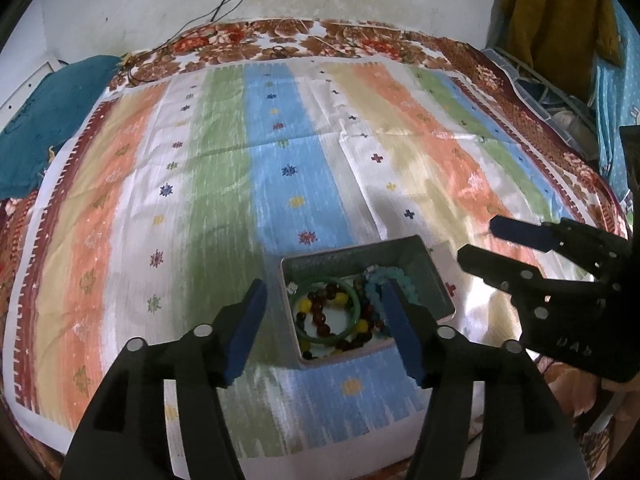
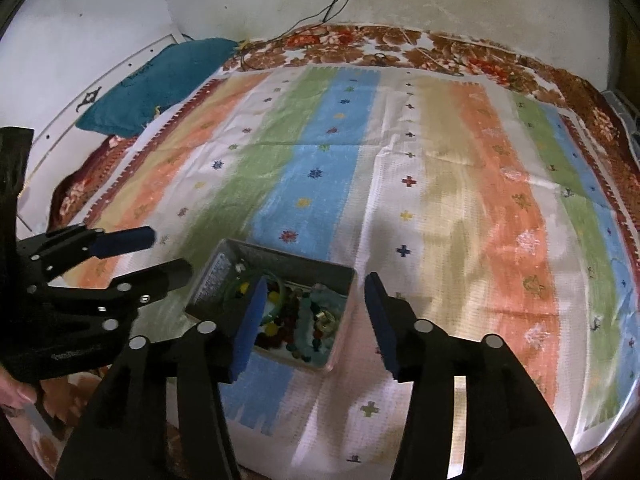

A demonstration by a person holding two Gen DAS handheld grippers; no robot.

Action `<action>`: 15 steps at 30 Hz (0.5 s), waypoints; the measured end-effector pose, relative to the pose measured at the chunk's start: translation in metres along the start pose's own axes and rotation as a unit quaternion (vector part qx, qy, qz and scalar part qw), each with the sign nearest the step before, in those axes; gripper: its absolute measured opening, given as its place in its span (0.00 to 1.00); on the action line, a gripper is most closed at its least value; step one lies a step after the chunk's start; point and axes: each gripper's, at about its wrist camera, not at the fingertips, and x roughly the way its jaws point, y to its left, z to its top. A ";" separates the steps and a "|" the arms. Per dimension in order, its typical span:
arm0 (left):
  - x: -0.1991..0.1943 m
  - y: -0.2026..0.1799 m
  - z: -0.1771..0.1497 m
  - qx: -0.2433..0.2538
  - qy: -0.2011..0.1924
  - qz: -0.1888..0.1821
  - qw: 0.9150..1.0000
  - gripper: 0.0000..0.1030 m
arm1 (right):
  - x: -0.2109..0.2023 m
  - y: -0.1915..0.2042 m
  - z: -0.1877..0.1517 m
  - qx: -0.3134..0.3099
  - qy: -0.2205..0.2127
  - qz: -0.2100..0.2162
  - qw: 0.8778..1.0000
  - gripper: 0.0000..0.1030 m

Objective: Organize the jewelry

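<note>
A small grey box (image 1: 434, 280) sits on a striped cloth (image 1: 224, 168) spread over a bed, with both grippers poised above it as the jewelry sort appears close to finished. Everything visible is already inside: a green bangle (image 1: 352, 300), a string of dark red and yellow beads (image 1: 324, 312) lying within and under its ring, and a pale blue bead bracelet (image 1: 400, 280) along the box's right side. In the right wrist view the same heap shows with a small shiny piece (image 2: 326, 320) near the front corner, too blurred to name. No loose jewelry shows on the cloth in either view, so little seems left beyond tidying the contents or closing up; no lid is in sight.

The left gripper (image 1: 324, 332) is spread wide, its blue pads straddling the box's left wall and the beads, holding nothing. Its right pad overlaps the blue bracelet in the picture, though whether it touches cannot be told. The right gripper (image 2: 316, 320) is likewise wide open and empty, its left pad over the box's interior, its right pad just outside the right wall. From the left wrist view it hangs to the right of the box, apart from it.
</note>
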 end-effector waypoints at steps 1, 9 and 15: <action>-0.001 0.000 -0.001 0.000 0.000 0.000 1.000 0.64 | -0.001 -0.001 -0.001 -0.003 -0.001 -0.005 1.000 0.53; -0.006 0.001 -0.012 0.002 0.003 -0.002 1.000 0.82 | -0.005 -0.005 -0.008 -0.006 -0.003 -0.003 1.000 0.64; -0.008 0.004 -0.018 -0.003 0.002 0.005 1.000 0.89 | -0.009 -0.003 -0.012 -0.014 -0.006 -0.017 1.000 0.72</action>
